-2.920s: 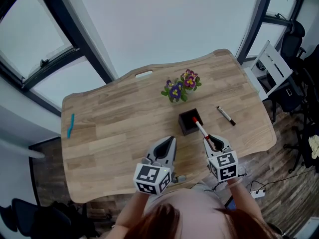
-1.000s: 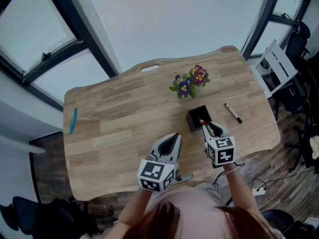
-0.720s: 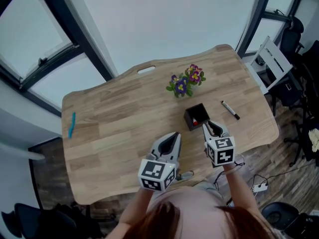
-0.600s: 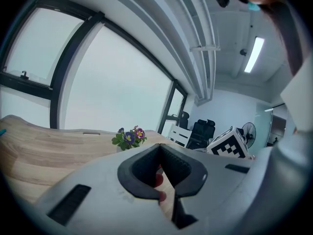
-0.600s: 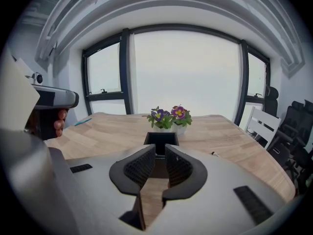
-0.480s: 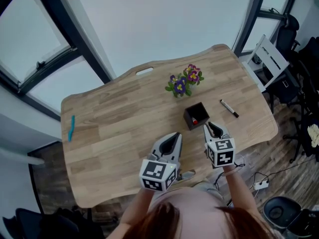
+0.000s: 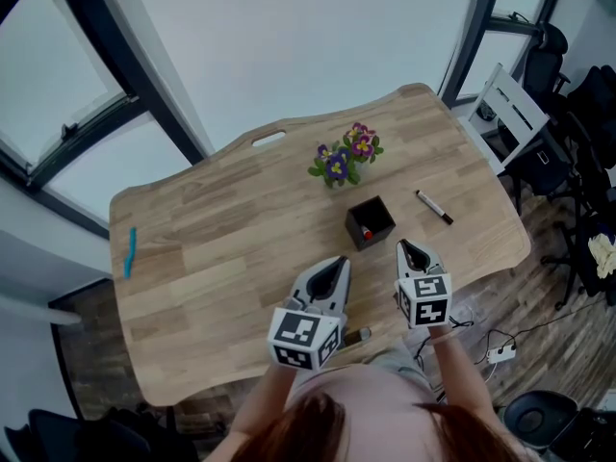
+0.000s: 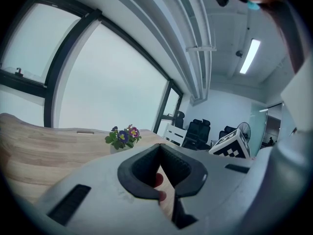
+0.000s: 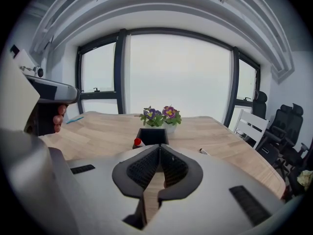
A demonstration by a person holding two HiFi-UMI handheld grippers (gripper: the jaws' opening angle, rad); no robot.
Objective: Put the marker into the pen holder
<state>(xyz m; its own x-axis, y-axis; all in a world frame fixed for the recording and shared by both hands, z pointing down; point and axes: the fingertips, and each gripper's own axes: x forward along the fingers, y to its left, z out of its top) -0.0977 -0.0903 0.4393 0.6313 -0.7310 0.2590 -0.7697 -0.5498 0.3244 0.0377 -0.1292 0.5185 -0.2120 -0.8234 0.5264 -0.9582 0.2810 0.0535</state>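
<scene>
The black square pen holder stands mid-table with the red-capped marker inside it; the cap peeks over the rim at the holder's left. A second, black marker lies flat to the right of the holder. My right gripper hovers just short of the holder; its jaws have just been closing and meet, shut, with nothing between them. My left gripper hangs beside it to the left, also shut and empty.
A pot of purple and pink flowers stands behind the holder. A teal pen lies at the table's far left edge. White chair and dark office chairs sit off the table's right end.
The red marker has left my right gripper and now stands in the holder. My right gripper has drawn back from the holder and shut. The left gripper has stayed put.
</scene>
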